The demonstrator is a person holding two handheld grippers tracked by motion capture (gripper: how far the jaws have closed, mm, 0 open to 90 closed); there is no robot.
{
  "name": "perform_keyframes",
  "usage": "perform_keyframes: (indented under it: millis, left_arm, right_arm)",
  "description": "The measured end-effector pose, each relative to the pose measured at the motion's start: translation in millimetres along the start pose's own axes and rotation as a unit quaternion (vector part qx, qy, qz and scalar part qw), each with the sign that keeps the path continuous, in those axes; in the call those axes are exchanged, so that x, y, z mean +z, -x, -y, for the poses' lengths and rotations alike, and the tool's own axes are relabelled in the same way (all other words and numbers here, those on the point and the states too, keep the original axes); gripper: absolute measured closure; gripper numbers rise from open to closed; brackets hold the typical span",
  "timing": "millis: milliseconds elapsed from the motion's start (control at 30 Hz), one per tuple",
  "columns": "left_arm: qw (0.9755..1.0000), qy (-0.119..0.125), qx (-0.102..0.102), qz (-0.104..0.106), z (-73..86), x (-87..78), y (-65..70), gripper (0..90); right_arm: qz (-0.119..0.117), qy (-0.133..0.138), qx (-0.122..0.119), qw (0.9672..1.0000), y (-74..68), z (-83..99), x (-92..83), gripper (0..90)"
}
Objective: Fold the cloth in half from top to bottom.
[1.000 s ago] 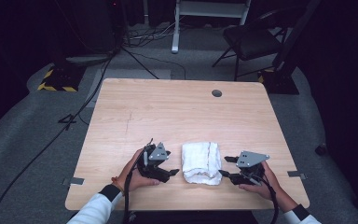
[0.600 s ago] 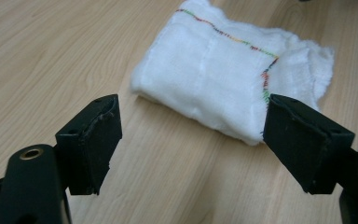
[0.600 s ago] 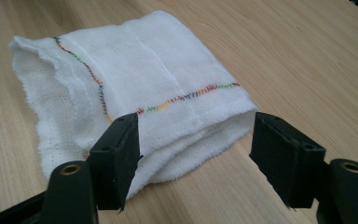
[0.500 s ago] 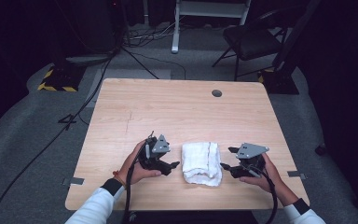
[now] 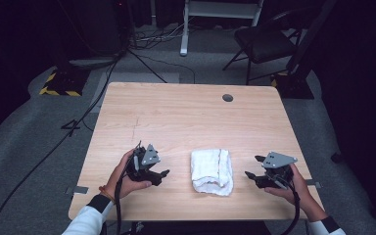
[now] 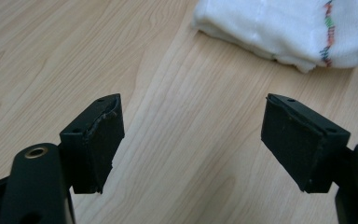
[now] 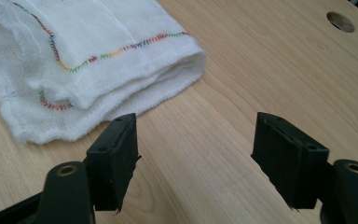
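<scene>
A folded white towel point(image 5: 211, 171) with a coloured stitched hem lies on the wooden table point(image 5: 186, 117) near its front edge. My left gripper point(image 5: 160, 176) rests a short way to the towel's left, pointing at it, open and empty. In the left gripper view its jaws point(image 6: 193, 112) stand wide over bare wood, with the towel point(image 6: 279, 28) ahead to the right. My right gripper point(image 5: 253, 166) sits to the towel's right, also pointing at it. Its jaws have just been opening, and nothing is between them point(image 7: 196, 126). The towel point(image 7: 88, 60) lies just beyond its left finger.
A round cable hole point(image 5: 227, 97) is near the table's far right edge, also in the right gripper view point(image 7: 340, 21). Beyond the table stand a dark chair point(image 5: 264, 44) and a white stand point(image 5: 186, 29), with cables across the grey floor.
Both grippers have drawn back from the towel, the left one to the left and the right one to the right. The towel stays folded where it was.
</scene>
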State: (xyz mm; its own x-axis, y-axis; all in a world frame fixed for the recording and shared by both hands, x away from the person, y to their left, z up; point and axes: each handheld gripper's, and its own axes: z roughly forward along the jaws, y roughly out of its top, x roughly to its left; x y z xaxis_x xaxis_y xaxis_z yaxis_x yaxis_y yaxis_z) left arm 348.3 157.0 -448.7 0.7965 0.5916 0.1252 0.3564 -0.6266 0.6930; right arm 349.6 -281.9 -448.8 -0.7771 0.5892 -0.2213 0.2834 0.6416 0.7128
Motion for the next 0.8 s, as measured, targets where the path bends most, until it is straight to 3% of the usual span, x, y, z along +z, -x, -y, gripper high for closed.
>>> perform_keyframes:
  millis: [400,633,800]
  left_arm:
    - [0.9991,-0.027,-0.02,-0.026,32.8,-8.0,-3.0,21.3]
    - [0.9987,-0.026,-0.035,-0.026,47.7,-10.0,-0.3,21.2]
    - [0.9984,-0.022,-0.05,-0.013,55.3,-10.5,2.0,21.3]
  right_arm:
    - [0.014,-0.018,0.036,0.9991,10.7,30.9,-10.5,32.0]
    - [0.02,-0.027,0.058,0.9977,17.2,50.8,-13.8,31.9]
    - [0.025,-0.025,0.085,0.9958,22.4,67.6,-17.9,31.9]
